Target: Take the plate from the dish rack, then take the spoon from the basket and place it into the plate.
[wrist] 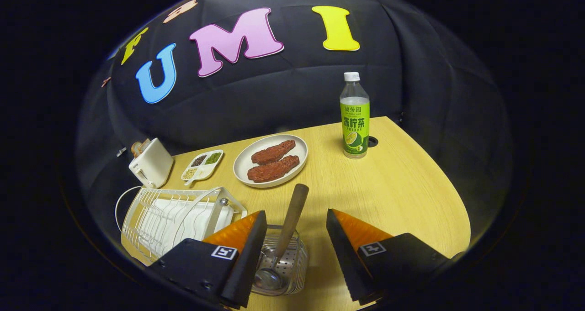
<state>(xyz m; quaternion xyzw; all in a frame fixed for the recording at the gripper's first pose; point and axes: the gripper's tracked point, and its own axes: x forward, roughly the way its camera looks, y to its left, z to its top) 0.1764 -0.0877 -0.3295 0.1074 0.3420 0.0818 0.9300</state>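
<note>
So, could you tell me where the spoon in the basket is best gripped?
Probably on the wooden handle of the spoon, coming from above. It leans up out of the basket between the open jaws of the gripper, while its bowl lies low inside the basket walls.

The spoon [287,238] is standing in the basket [292,265] between the spread fingers of the gripper [296,256]; the dish rack [176,217] is sitting at nine o'clock, the plate [270,160] at twelve, the bottle [354,117] at one.

One gripper [296,231] with fingers apart; between them one spoon [285,238] in one basket [297,260]. Beyond: one plate [299,149] with two meat pieces [273,161], one bottle [354,117], one toaster [151,162], one rack [176,217], one divided dish [202,165].
</note>
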